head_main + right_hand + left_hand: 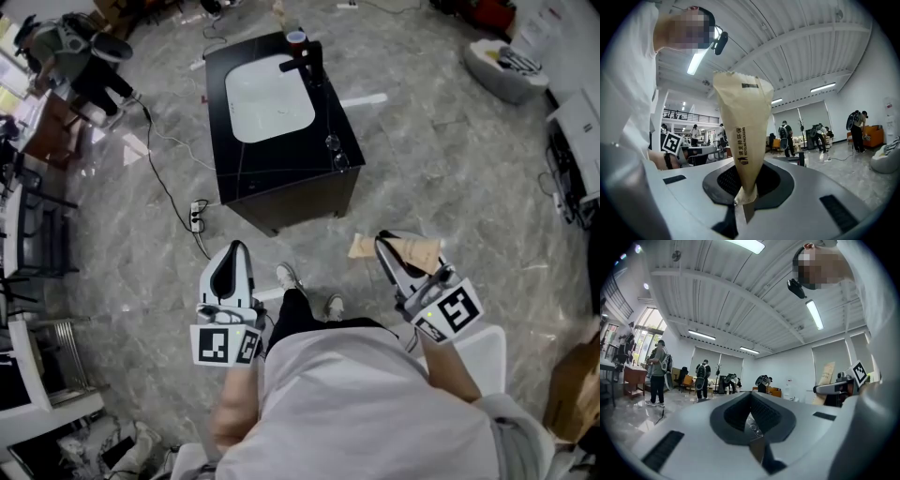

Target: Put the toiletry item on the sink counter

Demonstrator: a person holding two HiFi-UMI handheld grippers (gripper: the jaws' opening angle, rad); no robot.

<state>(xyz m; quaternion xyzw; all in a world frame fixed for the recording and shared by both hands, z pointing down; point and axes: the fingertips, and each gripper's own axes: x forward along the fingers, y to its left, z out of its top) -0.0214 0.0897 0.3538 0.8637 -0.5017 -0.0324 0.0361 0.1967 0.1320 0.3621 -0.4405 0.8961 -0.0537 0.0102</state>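
A black sink counter (281,173) with a white basin (268,98) and a black faucet (309,64) stands on the marble floor ahead of me. A tan paper toiletry packet (412,251) sticks up from my right gripper (384,244), which is shut on its lower end. In the right gripper view the packet (743,126) rises as a cone from the closed right gripper (743,202). My left gripper (232,253) hangs at waist height with nothing in it. The left gripper (757,439) points upward in its own view, jaws together. Both grippers are well short of the counter.
A red cup (296,39) and small glass items (336,150) sit on the counter. A power strip (195,217) with a cable lies on the floor at its left. A white beanbag (502,67) is at the far right. Several people (657,373) stand in the room.
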